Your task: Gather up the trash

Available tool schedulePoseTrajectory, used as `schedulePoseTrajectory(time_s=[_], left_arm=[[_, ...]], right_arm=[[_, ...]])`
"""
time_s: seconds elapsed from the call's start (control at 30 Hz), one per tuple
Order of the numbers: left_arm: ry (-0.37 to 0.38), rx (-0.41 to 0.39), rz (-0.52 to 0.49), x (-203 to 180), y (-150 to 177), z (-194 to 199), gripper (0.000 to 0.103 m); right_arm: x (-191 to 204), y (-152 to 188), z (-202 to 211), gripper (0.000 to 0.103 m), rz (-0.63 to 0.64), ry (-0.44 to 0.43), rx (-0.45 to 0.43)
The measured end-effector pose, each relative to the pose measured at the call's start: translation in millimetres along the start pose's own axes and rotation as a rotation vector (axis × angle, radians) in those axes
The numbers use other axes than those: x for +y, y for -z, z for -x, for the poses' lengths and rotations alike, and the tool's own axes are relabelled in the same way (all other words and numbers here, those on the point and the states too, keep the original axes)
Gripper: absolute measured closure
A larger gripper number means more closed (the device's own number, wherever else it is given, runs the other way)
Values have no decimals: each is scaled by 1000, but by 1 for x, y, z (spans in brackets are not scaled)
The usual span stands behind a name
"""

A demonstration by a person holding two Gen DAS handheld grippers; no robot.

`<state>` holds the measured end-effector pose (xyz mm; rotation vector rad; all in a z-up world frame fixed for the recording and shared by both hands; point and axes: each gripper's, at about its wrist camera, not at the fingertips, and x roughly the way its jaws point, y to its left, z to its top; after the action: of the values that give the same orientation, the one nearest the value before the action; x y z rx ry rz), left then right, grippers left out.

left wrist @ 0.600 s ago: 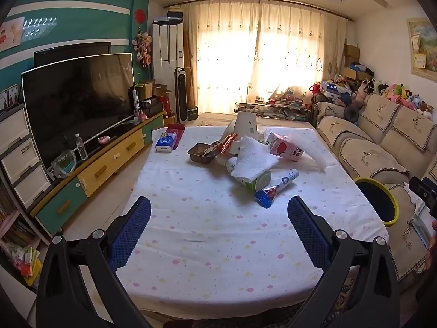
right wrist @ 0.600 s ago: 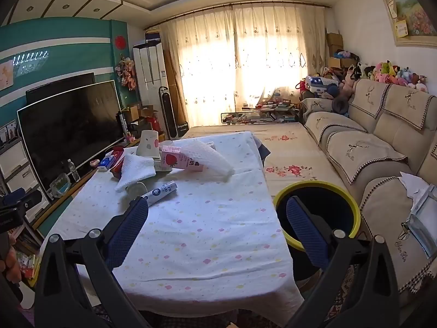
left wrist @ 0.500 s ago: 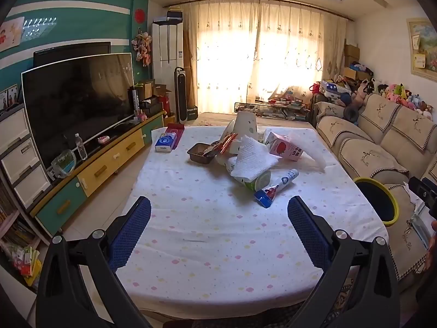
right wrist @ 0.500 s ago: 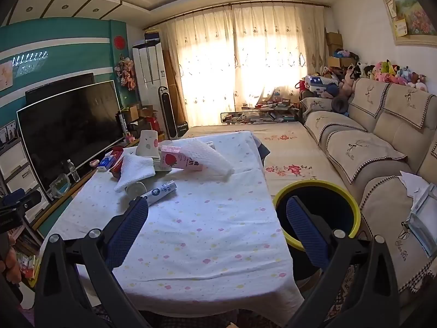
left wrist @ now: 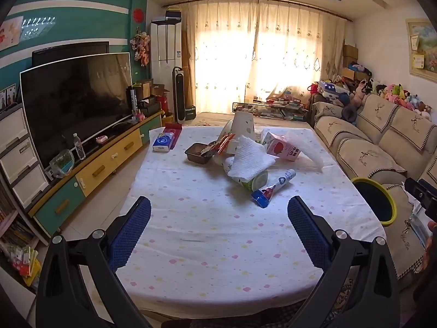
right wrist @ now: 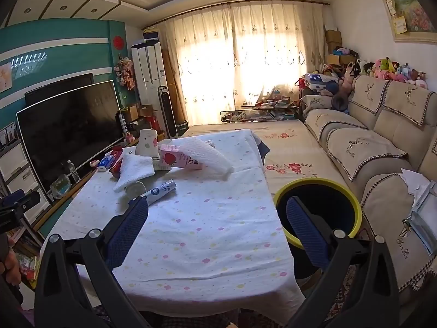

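The trash lies in one heap toward the far half of the table point(left wrist: 207, 235), well ahead of the left gripper point(left wrist: 218, 216), whose two blue textured pads stand spread wide over bare cloth with nothing between them. The right gripper point(right wrist: 217, 217) is likewise spread wide and empty, held over the table's near right corner; its right pad overlaps the bin point(right wrist: 316, 188) in view, and the heap sits ahead and to its left. The bin is round, dark inside with a yellow rim, and stands on the floor just beside the table's right edge, between table and sofa point(left wrist: 377, 147). In the heap, a crumpled white paper towel point(left wrist: 250, 160) with a quilted texture drapes over a tipped cup point(left wrist: 255, 181); a squeezed toothpaste tube point(left wrist: 273, 187), white with a blue and red end, lies nearest the grippers. One pink and white milk carton point(left wrist: 282, 149) lies on its side beside a white foam net sleeve point(left wrist: 307, 150). One tall paper cup point(left wrist: 243, 125) stands upside down behind, and one shallow dark tray point(left wrist: 198, 153) sits at the left. A blue tissue pack point(left wrist: 163, 142) lies apart near the far left corner. The cloth is white with pastel dots.
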<state>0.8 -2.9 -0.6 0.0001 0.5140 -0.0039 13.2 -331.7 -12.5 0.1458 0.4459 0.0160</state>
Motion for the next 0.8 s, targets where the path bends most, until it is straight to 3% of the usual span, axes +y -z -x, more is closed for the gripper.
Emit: schedulePoseTrajectory(time_s=[0.8], left_arm=[[11,5,-4,-7,1,2,4]], right_arm=[[-2,2,-5,6,-12,-1,13]])
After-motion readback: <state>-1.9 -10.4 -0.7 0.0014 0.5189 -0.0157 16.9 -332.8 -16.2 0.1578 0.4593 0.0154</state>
